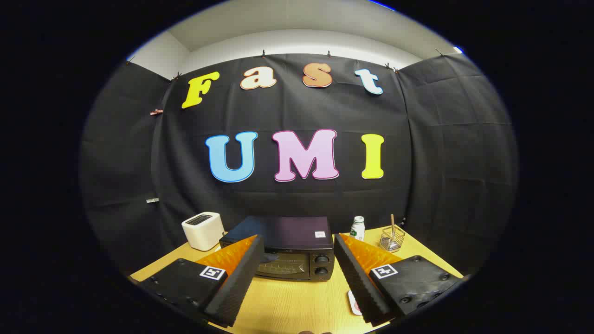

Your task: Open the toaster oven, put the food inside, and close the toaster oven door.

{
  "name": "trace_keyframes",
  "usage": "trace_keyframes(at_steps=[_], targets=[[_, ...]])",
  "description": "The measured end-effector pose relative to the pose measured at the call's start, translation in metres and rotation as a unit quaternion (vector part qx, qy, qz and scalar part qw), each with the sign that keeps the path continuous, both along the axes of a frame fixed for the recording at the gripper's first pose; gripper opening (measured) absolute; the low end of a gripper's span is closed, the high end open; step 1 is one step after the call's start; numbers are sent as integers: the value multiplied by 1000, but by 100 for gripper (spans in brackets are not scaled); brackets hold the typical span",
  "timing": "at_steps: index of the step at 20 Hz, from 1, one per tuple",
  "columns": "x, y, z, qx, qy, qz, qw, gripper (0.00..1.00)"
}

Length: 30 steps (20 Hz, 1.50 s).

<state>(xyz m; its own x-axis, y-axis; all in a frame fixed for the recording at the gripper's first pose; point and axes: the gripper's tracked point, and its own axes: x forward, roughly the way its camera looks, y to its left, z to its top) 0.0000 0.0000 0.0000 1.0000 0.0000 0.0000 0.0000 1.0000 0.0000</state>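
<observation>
The gripper (297, 253) has its jaws wide open, and nothing is held between them. Straight ahead at 12 o'clock, past the two finger tips, sits the small black boxy toaster oven (283, 248) on the yellow wooden counter (297, 301). Its glass door (283, 266) is shut, and what is inside cannot be made out through the dark glass. Two round black knobs (321, 264) sit one over the other on the front, at the door's 3 o'clock side. At about 10 o'clock from the oven stands a white slot toaster (203, 230) with rounded corners, near the back of the counter. At about 2 o'clock from the oven is a small white plastic bottle with a green label (357, 228). Just beside it, farther toward 3 o'clock, is a little square wire basket (392, 241) with a thin wooden stick (393, 226) standing up in it. A small white and red flat thing (353, 302) lies on the counter at 5 o'clock from the oven, partly hidden by one finger, and it is too hidden to tell what it is.
</observation>
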Motion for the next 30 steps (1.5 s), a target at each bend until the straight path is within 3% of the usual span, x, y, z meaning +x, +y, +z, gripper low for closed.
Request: trace_keyframes(at_steps=[17,30], targets=[[10,23,-10,-14,16,20,1000,98],[41,49,-15,-21,24,24,999,98]])
